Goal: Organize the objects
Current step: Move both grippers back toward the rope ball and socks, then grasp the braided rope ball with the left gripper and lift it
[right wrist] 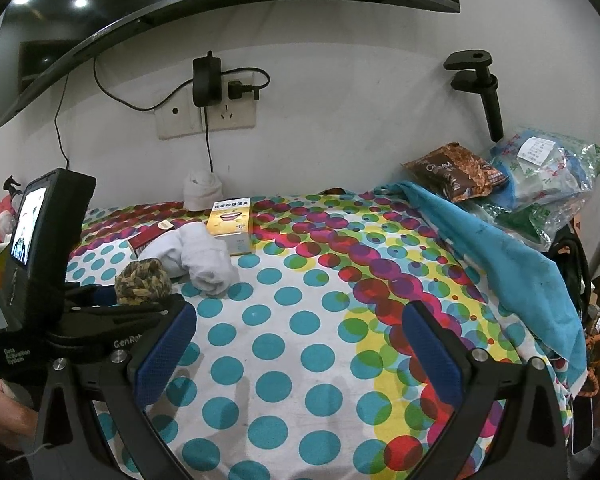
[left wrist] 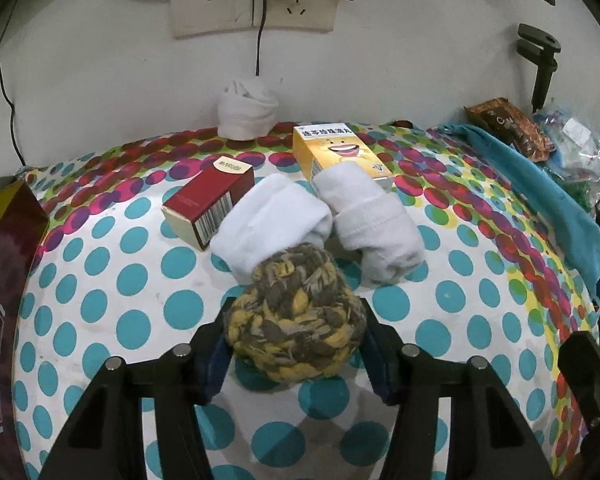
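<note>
Black finger frames of the left gripper (left wrist: pixel 296 344) fill the bottom of the left wrist view, and between them sits the rope ball (left wrist: pixel 296 316), a braided knot of yellow, grey and brown. Its left flank meets the left finger's blue pad (left wrist: pixel 216 364), and its right flank meets the right finger; the jaws are clenched on it from both sides, with the ball's far half bulging out past the tips. Below it the dotted cloth (left wrist: pixel 112 280) shows a shadow, but whether the ball still rests on the cloth cannot be told.

Just beyond the ball lie two white sock rolls: the left sock (left wrist: pixel 272 220) touches the ball's far side, and the right sock (left wrist: pixel 376 232) lies beside it, angled away. A red box (left wrist: pixel 208 204) lies against the left sock on its far left. A yellow box (left wrist: pixel 340 152) stands behind the right sock, its near end covered by it. A third white roll (left wrist: pixel 246 110) sits at the wall, under the socket (left wrist: pixel 252 8).

In the right wrist view the right gripper (right wrist: pixel 300 352) hovers over bare cloth, its blue pads spread wide with nothing between them. The left gripper appears at far left there, holding the ball. A blue towel (right wrist: pixel 500 248) drapes the table's right edge, with a brown snack bag (right wrist: pixel 456 172) and plastic bags (right wrist: pixel 548 176) behind it.
</note>
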{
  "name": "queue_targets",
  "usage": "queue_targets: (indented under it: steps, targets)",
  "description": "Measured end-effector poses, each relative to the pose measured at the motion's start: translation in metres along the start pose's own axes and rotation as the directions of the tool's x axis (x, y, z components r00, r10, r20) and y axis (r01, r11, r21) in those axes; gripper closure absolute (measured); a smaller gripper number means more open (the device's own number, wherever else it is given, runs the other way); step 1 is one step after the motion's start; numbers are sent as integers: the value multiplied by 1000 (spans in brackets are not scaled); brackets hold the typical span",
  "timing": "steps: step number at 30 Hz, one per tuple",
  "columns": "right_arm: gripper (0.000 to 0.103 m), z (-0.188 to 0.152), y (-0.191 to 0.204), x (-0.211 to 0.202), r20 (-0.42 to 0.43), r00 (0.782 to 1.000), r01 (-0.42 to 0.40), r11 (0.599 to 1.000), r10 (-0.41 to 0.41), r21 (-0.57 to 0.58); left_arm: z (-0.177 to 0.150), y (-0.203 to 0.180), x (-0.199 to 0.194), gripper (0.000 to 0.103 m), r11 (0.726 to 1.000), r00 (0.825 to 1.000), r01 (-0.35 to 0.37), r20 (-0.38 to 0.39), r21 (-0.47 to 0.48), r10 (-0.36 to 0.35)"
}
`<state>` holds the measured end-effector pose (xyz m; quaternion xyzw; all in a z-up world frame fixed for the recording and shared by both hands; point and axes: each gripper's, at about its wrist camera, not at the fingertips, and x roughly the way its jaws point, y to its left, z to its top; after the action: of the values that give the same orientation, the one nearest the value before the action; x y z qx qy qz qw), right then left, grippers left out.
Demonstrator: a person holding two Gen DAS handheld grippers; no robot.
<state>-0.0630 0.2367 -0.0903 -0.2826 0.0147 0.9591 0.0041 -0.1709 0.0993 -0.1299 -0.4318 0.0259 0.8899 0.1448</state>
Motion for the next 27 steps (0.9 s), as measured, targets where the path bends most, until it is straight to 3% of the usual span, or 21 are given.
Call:
queue_targets:
  steps: [8, 11, 18, 27]
  targets:
    - [1, 0, 0, 2, -6, 1000, 0, 1000, 0, -4, -2, 13, -5, 46, 997, 1000, 5, 27, -71, -3]
    - [1, -1, 0, 4, -13, 1000, 2, 1000, -2, -4, -3, 16, -12, 46, 995, 998, -23, 63, -99, 29]
    - [1, -1, 2, 8, -31, 999, -6, 1000, 5, -13, -5, 7, -33, 46, 994, 982, -88, 163, -59, 97]
    - [1, -1, 7, 12, -52, 999, -16, 999, 14, -37, -12, 26, -51, 46, 978, 959, -119, 236, -171, 158]
